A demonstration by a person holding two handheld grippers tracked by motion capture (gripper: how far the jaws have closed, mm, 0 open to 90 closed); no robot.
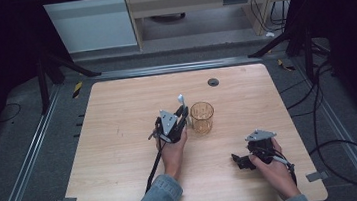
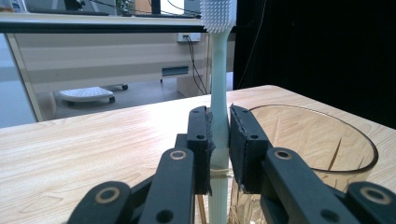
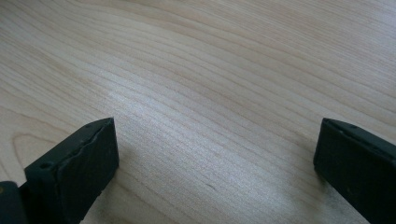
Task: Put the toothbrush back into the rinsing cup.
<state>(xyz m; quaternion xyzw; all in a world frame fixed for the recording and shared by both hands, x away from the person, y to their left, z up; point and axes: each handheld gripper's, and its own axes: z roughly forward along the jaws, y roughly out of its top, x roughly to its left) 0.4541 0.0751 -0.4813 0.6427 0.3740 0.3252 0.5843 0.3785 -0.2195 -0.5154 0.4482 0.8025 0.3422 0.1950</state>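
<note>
The left gripper (image 2: 219, 149) clamps a toothbrush (image 2: 218, 88) upright, bristles up. The glass cup (image 1: 202, 117) stands just beside it at three o'clock. The right gripper (image 1: 247, 159) rests wide open and empty, well apart at five o'clock.

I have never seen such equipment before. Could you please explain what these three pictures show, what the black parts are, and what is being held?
A person sits at a wooden table holding a hand-operated gripper in each hand. The high view looks down from above; the other two pictures come from cameras riding on each gripper. The left gripper is shut on an upright pale toothbrush, bristles up, beside a clear amber cup. The right gripper is open, its black jaws wide apart over bare wood.
</note>
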